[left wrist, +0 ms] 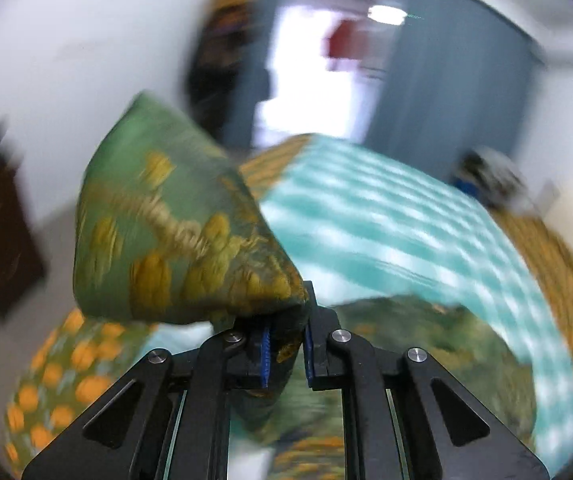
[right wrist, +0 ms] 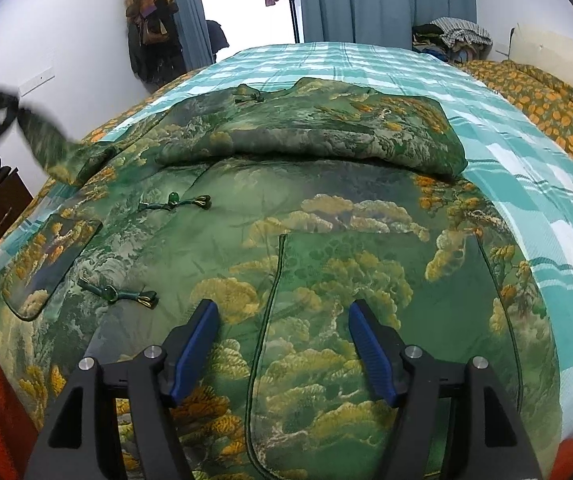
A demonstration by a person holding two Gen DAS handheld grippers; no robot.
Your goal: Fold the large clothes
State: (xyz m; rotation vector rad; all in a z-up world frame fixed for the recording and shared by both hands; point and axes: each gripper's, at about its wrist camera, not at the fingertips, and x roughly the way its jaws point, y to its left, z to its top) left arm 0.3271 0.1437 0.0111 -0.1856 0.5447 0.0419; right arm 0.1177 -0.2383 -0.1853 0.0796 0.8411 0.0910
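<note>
Two grippers at work: left gripper (left wrist: 286, 348) clamped on sleeve (left wrist: 178, 240) of green jacket (right wrist: 286, 240), lifted at far left; right gripper (right wrist: 282, 344) fingers apart, hovering over near pocket. Jacket spread on checked bedsheet (right wrist: 506, 168). Judgement: swing sleeve across chest, lay flat, avoid knot buttons (right wrist: 174, 202). Floral quilt (right wrist: 546, 96) far right, clear of fold.

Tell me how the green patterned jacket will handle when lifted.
Probably floppy: the part clamped in the left gripper droops over. The green patterned jacket looks padded, with rounded folds, so likely bulky. Its sheen hints it may be slippery.
</note>
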